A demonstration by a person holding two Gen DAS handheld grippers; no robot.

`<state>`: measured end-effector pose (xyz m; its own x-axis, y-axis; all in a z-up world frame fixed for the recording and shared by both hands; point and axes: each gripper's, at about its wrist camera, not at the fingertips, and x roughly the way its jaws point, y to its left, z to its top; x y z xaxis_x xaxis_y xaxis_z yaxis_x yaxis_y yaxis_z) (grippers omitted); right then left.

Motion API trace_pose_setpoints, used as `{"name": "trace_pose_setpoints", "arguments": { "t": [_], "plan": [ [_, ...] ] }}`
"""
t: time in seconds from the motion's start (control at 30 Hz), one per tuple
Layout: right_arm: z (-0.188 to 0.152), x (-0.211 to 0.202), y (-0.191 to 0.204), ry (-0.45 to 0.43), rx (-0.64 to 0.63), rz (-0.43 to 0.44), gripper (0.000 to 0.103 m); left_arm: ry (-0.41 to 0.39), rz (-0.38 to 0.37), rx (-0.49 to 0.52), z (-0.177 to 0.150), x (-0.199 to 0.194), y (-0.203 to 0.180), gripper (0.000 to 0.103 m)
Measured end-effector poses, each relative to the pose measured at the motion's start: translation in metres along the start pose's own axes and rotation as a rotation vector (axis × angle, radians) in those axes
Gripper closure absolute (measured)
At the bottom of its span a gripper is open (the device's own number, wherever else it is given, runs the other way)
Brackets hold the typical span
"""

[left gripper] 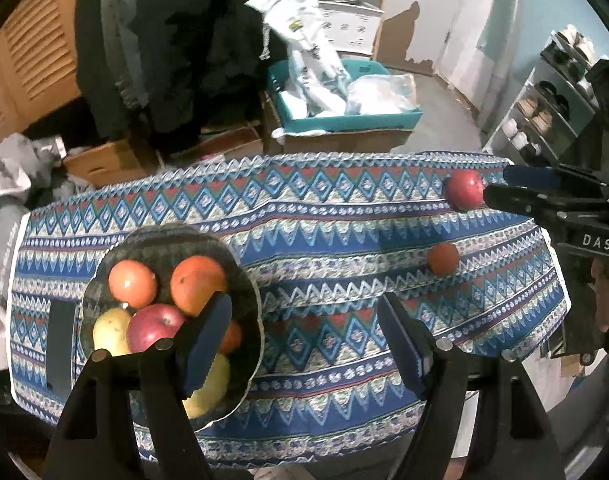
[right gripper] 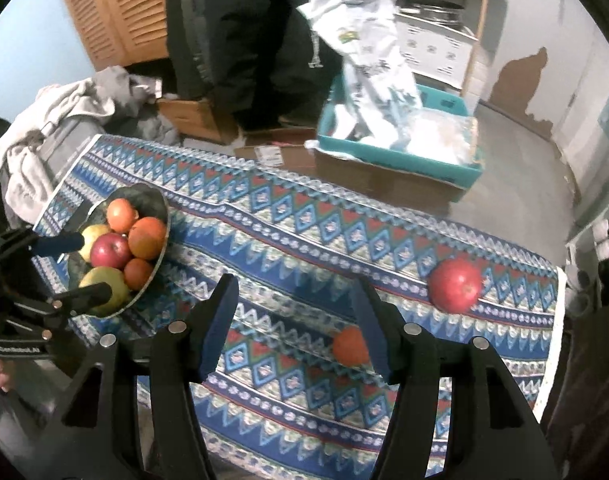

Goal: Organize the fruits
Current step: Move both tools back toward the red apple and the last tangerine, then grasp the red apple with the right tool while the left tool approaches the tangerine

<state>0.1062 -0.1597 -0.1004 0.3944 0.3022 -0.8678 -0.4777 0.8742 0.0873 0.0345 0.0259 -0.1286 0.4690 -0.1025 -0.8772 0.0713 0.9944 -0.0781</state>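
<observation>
A dark bowl on the patterned tablecloth holds several fruits: oranges, a red apple and yellow-green fruits. A loose red apple and a small orange lie on the cloth at the right. My left gripper is open and empty, its left finger over the bowl's near side. My right gripper is open and empty above the cloth, its right finger partly hiding the small orange.
The tablecloth covers a narrow table. Behind it stand a teal crate with plastic bags, cardboard boxes and a person in dark clothes. A shelf is at the right. A dark flat object lies left of the bowl.
</observation>
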Motion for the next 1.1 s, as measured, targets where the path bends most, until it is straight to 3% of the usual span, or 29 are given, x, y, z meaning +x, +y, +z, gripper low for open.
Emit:
{"name": "trace_pose_setpoints", "arguments": {
  "t": [0.57,0.87,1.1],
  "plan": [
    [-0.025,0.002,-0.104,0.07,0.142,-0.075,0.037,0.022,-0.054,0.129,0.054,0.016,-0.069,0.023],
    [-0.023,0.028,-0.145,0.117,0.209,-0.066,0.034,0.088,-0.1,0.16,0.089,0.044,-0.089,0.023],
    [-0.016,0.061,-0.169,0.166,0.234,-0.052,0.033,0.113,-0.083,0.216,0.112,0.077,-0.095,0.023]
  ]
}}
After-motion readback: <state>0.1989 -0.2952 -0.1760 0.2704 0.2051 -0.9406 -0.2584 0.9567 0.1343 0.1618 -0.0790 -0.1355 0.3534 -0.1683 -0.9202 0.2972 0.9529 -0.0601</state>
